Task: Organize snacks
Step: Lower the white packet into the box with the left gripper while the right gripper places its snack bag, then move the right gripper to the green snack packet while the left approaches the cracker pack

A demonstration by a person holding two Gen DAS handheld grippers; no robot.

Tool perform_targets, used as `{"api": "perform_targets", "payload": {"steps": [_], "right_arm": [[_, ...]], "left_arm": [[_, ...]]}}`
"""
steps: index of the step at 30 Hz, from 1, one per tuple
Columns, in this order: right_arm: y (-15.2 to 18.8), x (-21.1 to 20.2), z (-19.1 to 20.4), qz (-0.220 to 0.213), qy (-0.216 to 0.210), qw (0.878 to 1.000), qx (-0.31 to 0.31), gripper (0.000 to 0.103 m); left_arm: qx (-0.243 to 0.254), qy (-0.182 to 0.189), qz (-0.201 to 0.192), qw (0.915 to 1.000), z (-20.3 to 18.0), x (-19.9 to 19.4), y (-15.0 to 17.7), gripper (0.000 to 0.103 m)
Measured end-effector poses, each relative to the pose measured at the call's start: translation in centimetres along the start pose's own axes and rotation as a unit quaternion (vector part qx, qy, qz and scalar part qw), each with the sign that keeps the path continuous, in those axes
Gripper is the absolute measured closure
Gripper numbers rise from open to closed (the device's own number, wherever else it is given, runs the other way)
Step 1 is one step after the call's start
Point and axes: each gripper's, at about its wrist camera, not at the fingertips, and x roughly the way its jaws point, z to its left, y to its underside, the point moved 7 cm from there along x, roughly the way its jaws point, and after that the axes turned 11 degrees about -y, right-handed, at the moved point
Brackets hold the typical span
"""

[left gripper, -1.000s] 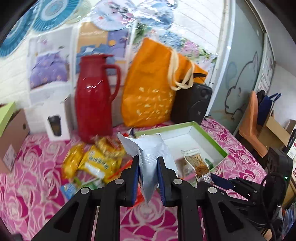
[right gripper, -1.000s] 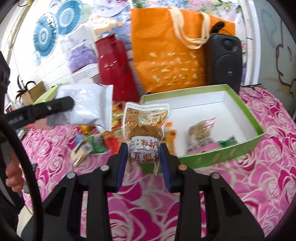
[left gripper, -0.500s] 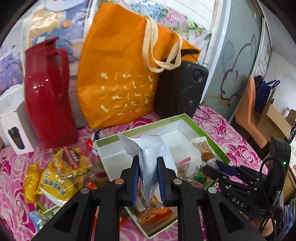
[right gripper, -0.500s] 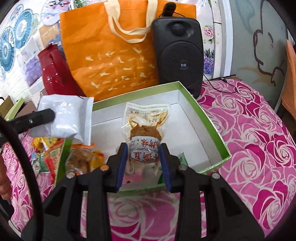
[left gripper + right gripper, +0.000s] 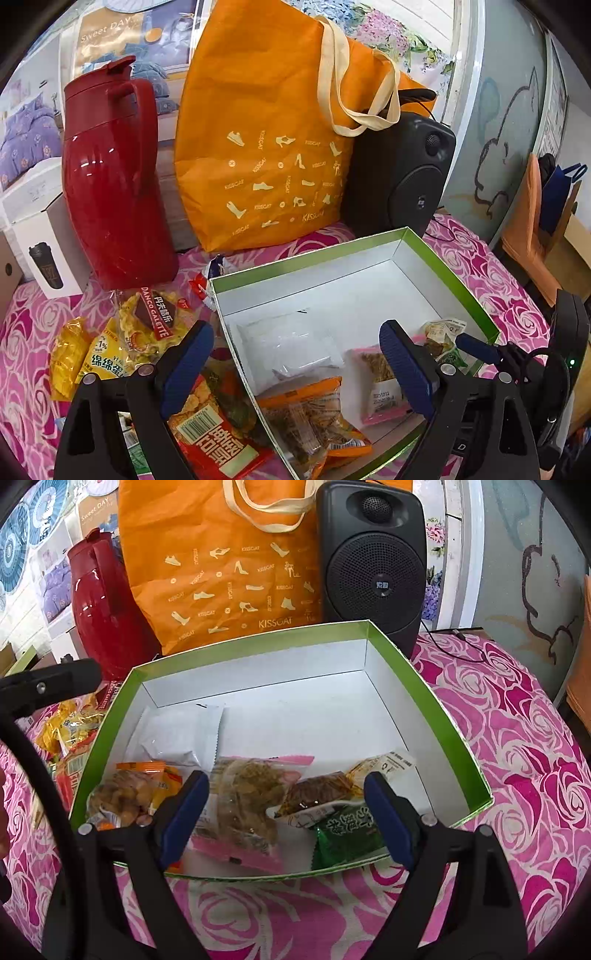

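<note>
A green-rimmed white box (image 5: 428, 686) (image 5: 321, 254) holds several snack packets. A white packet (image 5: 181, 734) (image 5: 295, 343) lies at its left. A brown tofu packet (image 5: 332, 790) lies at its front right, beside a pink packet (image 5: 251, 794) (image 5: 380, 387), a green packet (image 5: 347, 834) and an orange packet (image 5: 133, 794) (image 5: 310, 413). My left gripper (image 5: 295, 369) is open and empty over the box's left edge. My right gripper (image 5: 284, 812) is open and empty over the box's front. Loose yellow and red snacks (image 5: 136, 339) lie left of the box.
A red thermos (image 5: 110, 177), an orange tote bag (image 5: 273, 147) and a black speaker (image 5: 402, 173) stand behind the box. A white carton (image 5: 48, 243) stands at the far left. The table has a pink rose cloth (image 5: 517, 738).
Both grippers opened. The white packet dropped from the left gripper into the box. The tofu packet dropped from the right gripper into the box. Both moved closer to the box.
</note>
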Motion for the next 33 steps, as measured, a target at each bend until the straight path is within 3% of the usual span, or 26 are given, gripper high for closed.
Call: {"api": "perform_targets", "payload": {"steps": [8, 16, 19, 21, 27, 33], "right_arm": [[-0.9, -3.0, 1.7, -0.027, 0.0, 1.0, -0.015, 0.008], [-1.5, -6.7, 6.3, -0.051, -0.019, 0.997, -0.056, 0.007], [-1.4, -8.3, 8.4, -0.067, -0.034, 0.995, -0.061, 0.0], [-1.1, -9.3, 10.1, -0.072, -0.067, 0.994, -0.055, 0.001], [0.9, -8.9, 15.6, -0.042, -0.125, 0.988, -0.075, 0.001], [4.1, -5.2, 20.3, 0.012, -0.143, 0.985, -0.098, 0.001]], "left_arm": [[-0.004, -0.013, -0.015, 0.9998, 1.0, -2.6, 0.1, 0.01], [-0.018, -0.031, -0.052, 0.998, 3.2, -7.9, 0.4, 0.01], [-0.03, -0.029, -0.06, 0.9973, 4.7, -10.0, 1.0, 0.01], [-0.041, -0.032, -0.06, 0.9968, 6.3, -11.3, 1.8, 0.01], [-0.063, -0.083, -0.054, 0.9931, 13.0, -13.7, 5.0, 0.01], [-0.112, -0.118, -0.023, 0.9863, 20.0, -13.7, 9.3, 0.01]]}}
